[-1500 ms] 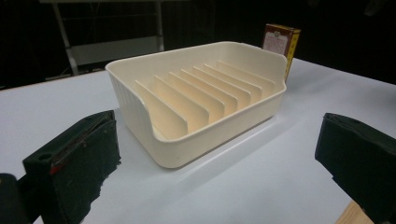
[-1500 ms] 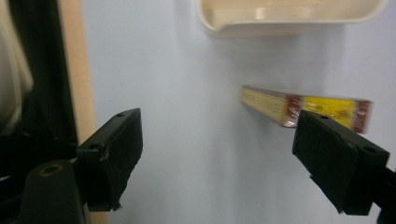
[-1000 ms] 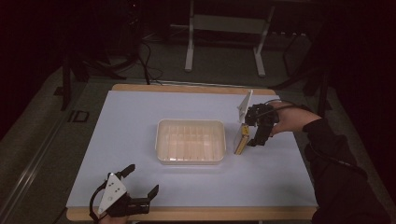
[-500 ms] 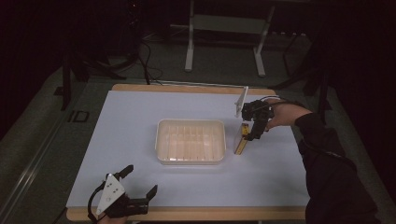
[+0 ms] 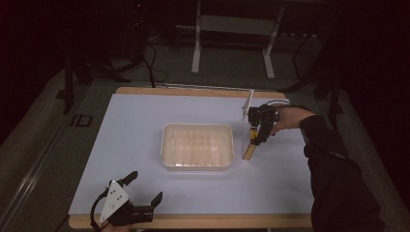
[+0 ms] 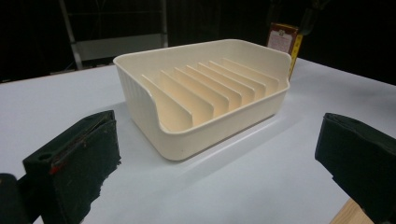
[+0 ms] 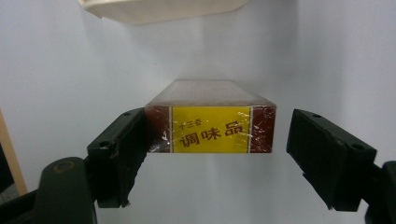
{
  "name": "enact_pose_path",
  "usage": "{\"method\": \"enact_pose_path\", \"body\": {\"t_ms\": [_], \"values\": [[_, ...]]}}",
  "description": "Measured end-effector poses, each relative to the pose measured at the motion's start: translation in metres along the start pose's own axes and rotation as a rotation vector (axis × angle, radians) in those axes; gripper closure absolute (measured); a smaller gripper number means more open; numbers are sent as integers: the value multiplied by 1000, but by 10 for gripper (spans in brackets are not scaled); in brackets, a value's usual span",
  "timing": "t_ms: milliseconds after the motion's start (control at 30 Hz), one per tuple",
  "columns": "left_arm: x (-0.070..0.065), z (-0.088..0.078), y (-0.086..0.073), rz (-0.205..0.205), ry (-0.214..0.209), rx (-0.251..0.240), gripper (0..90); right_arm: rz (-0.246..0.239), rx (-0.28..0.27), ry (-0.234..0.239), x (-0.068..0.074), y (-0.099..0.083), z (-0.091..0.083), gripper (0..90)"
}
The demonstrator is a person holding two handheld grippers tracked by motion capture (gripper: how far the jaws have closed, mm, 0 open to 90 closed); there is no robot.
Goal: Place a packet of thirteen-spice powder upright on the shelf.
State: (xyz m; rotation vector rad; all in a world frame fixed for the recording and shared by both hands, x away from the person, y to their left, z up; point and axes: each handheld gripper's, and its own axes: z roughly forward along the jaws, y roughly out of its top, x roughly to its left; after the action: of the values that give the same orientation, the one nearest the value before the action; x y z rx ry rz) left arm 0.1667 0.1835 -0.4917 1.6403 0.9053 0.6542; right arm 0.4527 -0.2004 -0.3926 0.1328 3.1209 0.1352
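Note:
A cream tray (image 5: 167,145) with upright dividers sits mid-table, and it fills the left gripper view (image 6: 205,126). Just right of it a brown and yellow seasoning box (image 5: 249,148) stands on end, its top leaning toward the right hand. My right gripper (image 5: 260,132) is at the box's upper end. In the right gripper view the box (image 7: 210,126) lies between the jaws of my right gripper (image 7: 217,140). The left jaw touches the box and the right jaw stands clear, so the gripper is open. My left gripper (image 5: 145,187) rests open at the table's near left edge, holding nothing.
A thin white panel (image 5: 248,103) stands upright behind the right gripper near the table's far edge. The box top (image 6: 282,37) peeks over the tray's far corner. Metal stand legs (image 5: 196,48) and cables are on the dark floor beyond the table.
The right hand and gripper have drifted slightly left and toward the far edge, staying at the box's top. The left gripper has not moved.

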Motion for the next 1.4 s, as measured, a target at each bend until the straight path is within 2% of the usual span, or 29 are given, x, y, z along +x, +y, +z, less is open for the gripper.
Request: {"method": "enact_pose_path", "body": {"t_ms": [400,467,533,667,767,933,1200,1400], "values": [[0,0,0,-1,-2,3,0,-7,24,42,-1,4,14,269],[0,0,0,0,-3,3,0,-7,28,51,-1,4,16,303],[0,0,0,-1,-3,2,0,-7,18,50,-1,4,16,304],[0,0,0,1,-3,3,0,-34,36,38,1,5,15,313],[0,0,0,1,-3,3,0,-55,47,47,3,5,15,314],[0,0,0,2,-5,4,0,-90,57,53,8,4,11,315],[-1,1,0,1,-8,2,0,-67,48,73,11,3,-1,316],[-1,2,1,6,-11,7,0,-92,33,66,16,2,-11,316]]}}
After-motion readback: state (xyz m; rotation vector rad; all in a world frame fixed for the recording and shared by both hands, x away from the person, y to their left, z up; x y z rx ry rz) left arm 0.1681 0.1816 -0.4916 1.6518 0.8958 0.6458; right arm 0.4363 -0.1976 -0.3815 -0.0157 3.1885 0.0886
